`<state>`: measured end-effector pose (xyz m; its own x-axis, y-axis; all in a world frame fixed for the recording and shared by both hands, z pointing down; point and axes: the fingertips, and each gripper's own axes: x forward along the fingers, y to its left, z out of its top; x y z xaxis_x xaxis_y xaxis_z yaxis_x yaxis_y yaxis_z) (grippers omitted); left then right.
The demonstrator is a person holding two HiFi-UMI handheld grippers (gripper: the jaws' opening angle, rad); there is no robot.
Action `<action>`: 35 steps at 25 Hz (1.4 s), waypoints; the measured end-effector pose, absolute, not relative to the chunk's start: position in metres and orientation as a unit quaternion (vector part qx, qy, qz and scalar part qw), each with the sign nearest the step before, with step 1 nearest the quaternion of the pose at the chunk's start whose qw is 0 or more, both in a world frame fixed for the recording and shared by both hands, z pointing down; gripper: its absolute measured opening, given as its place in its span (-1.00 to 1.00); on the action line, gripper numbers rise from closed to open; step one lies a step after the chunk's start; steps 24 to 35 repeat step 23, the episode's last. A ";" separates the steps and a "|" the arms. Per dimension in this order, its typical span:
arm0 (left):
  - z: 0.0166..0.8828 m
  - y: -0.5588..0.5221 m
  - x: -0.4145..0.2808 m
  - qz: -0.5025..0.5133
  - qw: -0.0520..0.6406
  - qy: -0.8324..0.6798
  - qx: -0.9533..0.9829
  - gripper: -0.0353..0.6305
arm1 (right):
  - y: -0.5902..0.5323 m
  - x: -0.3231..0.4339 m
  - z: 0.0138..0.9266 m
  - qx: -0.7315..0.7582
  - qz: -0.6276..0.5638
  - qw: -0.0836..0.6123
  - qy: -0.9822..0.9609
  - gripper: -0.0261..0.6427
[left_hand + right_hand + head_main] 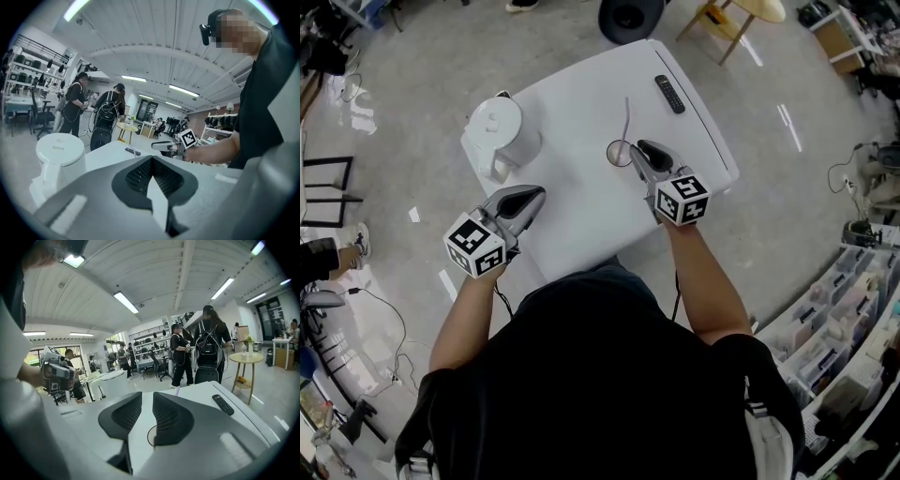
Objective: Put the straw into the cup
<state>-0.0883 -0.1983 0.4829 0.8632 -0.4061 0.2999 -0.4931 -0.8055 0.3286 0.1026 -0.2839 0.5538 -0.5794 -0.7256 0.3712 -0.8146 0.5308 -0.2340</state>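
Note:
A clear cup point(618, 153) stands near the middle of the white table point(572, 103), and a thin pale straw point(627, 117) rises from it, leaning toward the far side. My right gripper point(643, 147) sits just right of the cup, fingertips by its rim. It is open by a narrow gap with nothing between the jaws. In the right gripper view, the right gripper point(147, 397) shows the cup's rim point(149, 437) as an arc below the jaws and the straw's tip point(179, 389) above them. My left gripper point(535, 194), seen up close as the left gripper point(151, 159), is shut and empty, well left of the cup.
A white kettle point(500, 131) stands on the table's left part, ahead of the left gripper. A black remote point(669, 94) lies at the far right edge. Beyond the table are two standing people point(197, 350), a round wooden side table point(247, 359) and a black chair base point(630, 17).

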 end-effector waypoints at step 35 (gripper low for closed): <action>0.431 -0.150 -0.109 0.090 0.142 -0.227 0.959 -0.89 | -0.196 0.103 0.502 0.472 0.166 0.101 -0.860 -0.63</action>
